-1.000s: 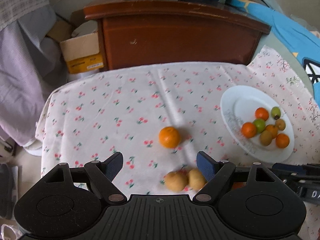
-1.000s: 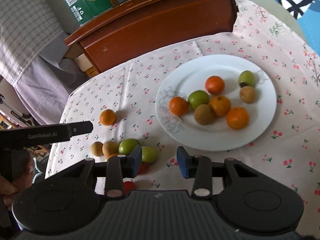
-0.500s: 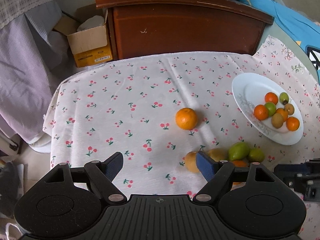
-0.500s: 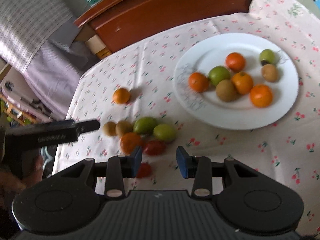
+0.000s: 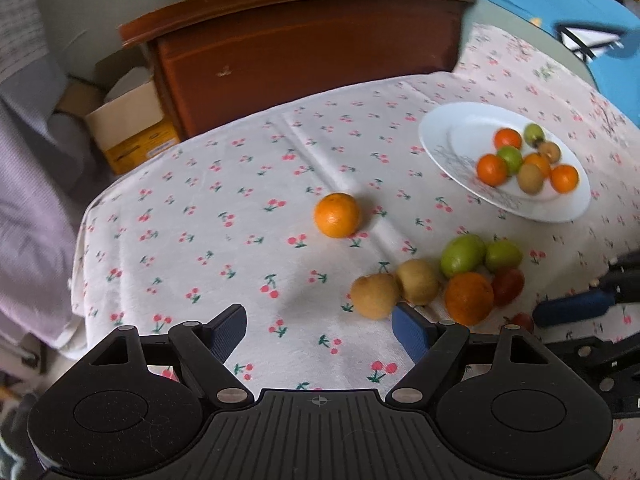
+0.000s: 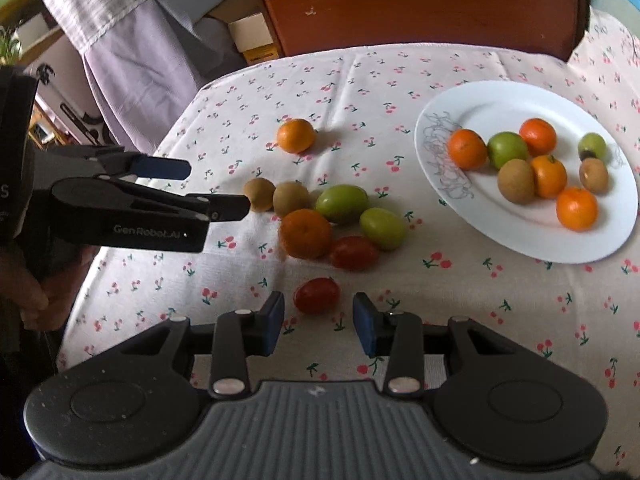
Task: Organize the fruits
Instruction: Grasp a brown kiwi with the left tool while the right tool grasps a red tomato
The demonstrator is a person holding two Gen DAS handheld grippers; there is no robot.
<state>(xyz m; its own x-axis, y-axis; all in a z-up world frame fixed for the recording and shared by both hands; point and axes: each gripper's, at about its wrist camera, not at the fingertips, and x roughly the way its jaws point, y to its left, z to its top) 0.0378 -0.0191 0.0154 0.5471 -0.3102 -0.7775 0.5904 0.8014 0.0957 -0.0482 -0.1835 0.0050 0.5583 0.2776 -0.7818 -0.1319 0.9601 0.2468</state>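
On the cherry-print cloth (image 5: 224, 216) a lone orange (image 5: 338, 215) (image 6: 296, 135) lies apart from a cluster: two brown kiwis (image 6: 276, 196), two green fruits (image 6: 342, 203), an orange (image 6: 305, 233) and a red tomato (image 6: 354, 252). A smaller red tomato (image 6: 317, 295) sits just ahead of my right gripper (image 6: 320, 322), which stands open at a narrow gap with nothing between its pads. My left gripper (image 5: 318, 328) (image 6: 218, 187) is open wide above bare cloth, and one fingertip is close to the leftmost kiwi (image 5: 374, 295). The white plate (image 6: 500, 100) (image 5: 452, 128) holds several oranges, green fruits and kiwis.
A brown wooden cabinet (image 5: 304, 48) stands behind the table, with a cardboard box (image 5: 128, 128) beside it. Grey-lilac fabric (image 6: 132, 40) hangs at the left edge. A person's hand (image 6: 28, 292) holds the left gripper. Blue cloth (image 5: 580, 12) lies at the far right.
Both views have rolled. The right gripper shifted left from the plate to the loose fruit, so the small tomato now sits right before its fingers. The left gripper sank a little; neither opening changed.
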